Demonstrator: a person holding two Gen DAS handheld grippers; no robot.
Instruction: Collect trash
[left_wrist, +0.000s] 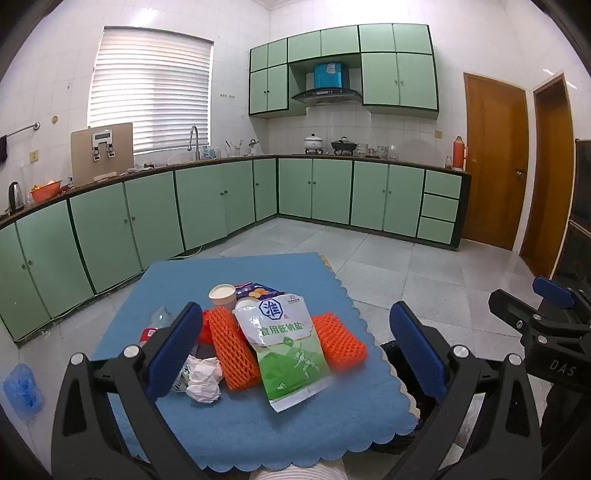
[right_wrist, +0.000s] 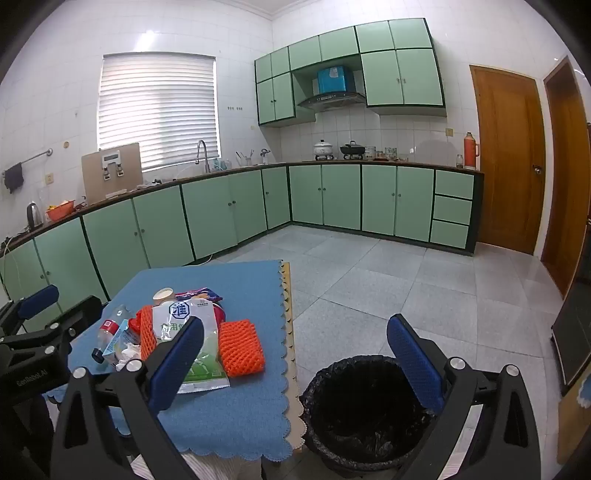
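Note:
A pile of trash lies on a small table under a blue cloth (left_wrist: 236, 424): a white and green salt bag (left_wrist: 286, 347), two orange foam nets (left_wrist: 341, 341), a paper cup (left_wrist: 222, 293), crumpled white paper (left_wrist: 203, 380), a clear plastic bottle (right_wrist: 107, 332) and a dark snack wrapper (left_wrist: 255, 290). My left gripper (left_wrist: 295, 347) hovers open in front of the pile, holding nothing. My right gripper (right_wrist: 295, 354) is open too, above the table's right edge. A bin with a black bag (right_wrist: 369, 413) stands on the floor right of the table.
Green kitchen cabinets (left_wrist: 207, 206) line the left and far walls. Grey tiled floor (right_wrist: 388, 273) spreads beyond the table. Two wooden doors (right_wrist: 509, 155) are at the right. A blue bundle (left_wrist: 22, 387) lies on the floor at the left.

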